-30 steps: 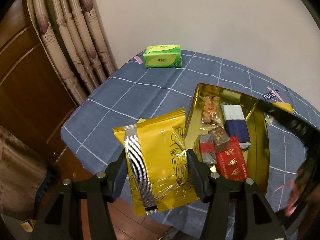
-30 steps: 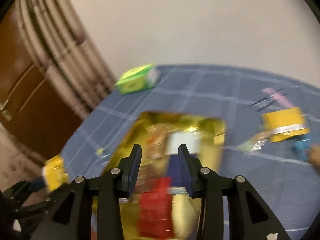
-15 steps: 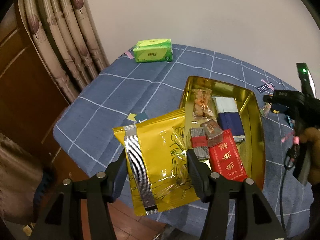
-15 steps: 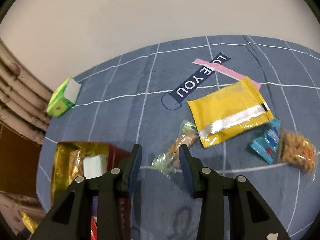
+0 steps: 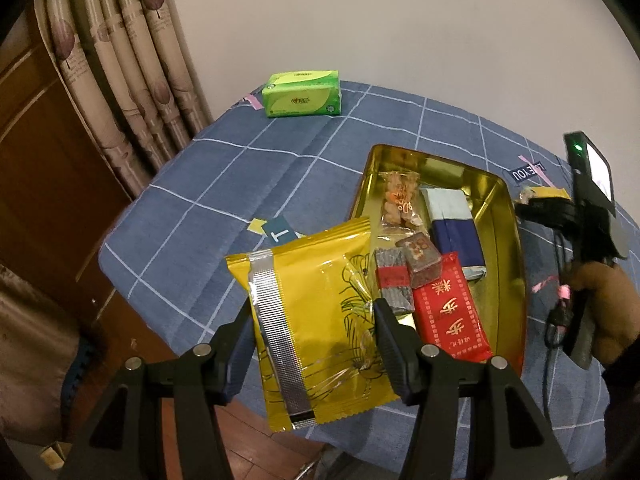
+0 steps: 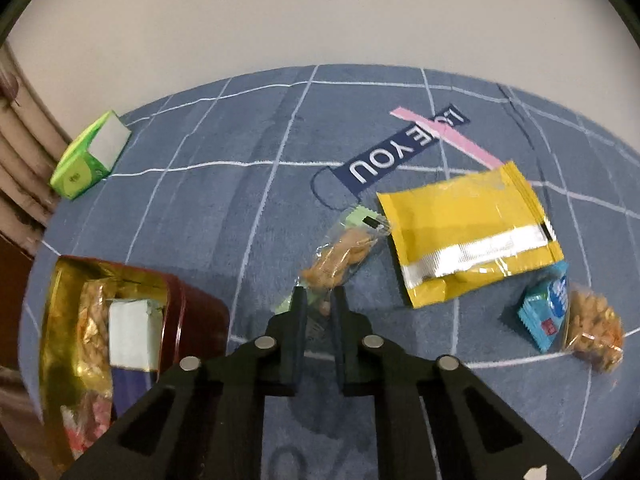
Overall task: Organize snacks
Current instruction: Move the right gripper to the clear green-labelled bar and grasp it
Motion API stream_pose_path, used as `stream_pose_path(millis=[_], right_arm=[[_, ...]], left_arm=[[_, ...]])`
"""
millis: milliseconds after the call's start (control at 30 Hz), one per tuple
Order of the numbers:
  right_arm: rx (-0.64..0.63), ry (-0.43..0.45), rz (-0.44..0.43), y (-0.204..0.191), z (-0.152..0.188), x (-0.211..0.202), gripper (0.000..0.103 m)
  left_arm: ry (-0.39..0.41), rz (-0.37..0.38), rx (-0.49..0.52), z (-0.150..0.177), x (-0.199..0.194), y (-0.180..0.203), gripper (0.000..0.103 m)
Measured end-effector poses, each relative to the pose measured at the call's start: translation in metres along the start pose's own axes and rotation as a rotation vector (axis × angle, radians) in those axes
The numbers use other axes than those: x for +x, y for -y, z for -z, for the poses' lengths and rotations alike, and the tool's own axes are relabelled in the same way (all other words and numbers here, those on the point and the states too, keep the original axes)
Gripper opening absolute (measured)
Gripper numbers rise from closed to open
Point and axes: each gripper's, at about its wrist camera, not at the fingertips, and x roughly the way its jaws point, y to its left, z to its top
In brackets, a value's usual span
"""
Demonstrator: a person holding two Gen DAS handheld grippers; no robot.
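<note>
Blue checked cloth covers the bench (image 6: 240, 208), which stands against a pale wall beside a curtain. At the near edge the left tool (image 5: 314, 326) is clamped on a large yellow packet (image 5: 316, 320), held just beside the gold tin (image 5: 506, 248). The right tool (image 6: 319, 300) has just been closing, and its jaws now pinch the near end of a clear wrapped snack (image 6: 340, 258) lying on the cloth between the tin and the other loose items. That grip is only on the wrapper's thin tail, so I judge the snack may slip or swing free when lifted, and crinkly film could tear. The yellow packet overhangs the edge, so a loosened left grip would likely drop it to the floor. Counted from the right view, four snacks lie loose on the cloth: the clear one, one second yellow packet (image 6: 468, 236), one small blue packet (image 6: 546, 312), one bag of nuts (image 6: 592, 332). Inside the tin I count five pieces, among them a red bar (image 5: 450, 308) and a blue-and-white box (image 5: 452, 228). One green tissue pack (image 5: 302, 94) sits far off.
</note>
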Motion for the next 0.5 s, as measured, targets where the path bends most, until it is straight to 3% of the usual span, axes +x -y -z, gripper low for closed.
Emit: stream_pose_path(millis=[200, 433, 500], right_arm=[[0.007, 0.036, -0.110, 0.041, 0.043, -0.042, 0.005], [-0.037, 0.038, -0.059, 0.106, 0.115, -0.099, 0.005], [-0.054, 0.027, -0.034, 0.124, 0.129, -0.110, 0.010]], left_arm=[[0.011, -0.014, 0.025, 0.002, -0.003, 0.006, 0.057], [0.030, -0.027, 0.089, 0.010, -0.009, 0.024, 0.057], [0.044, -0.036, 0.117, 0.013, -0.012, 0.032, 0.057]])
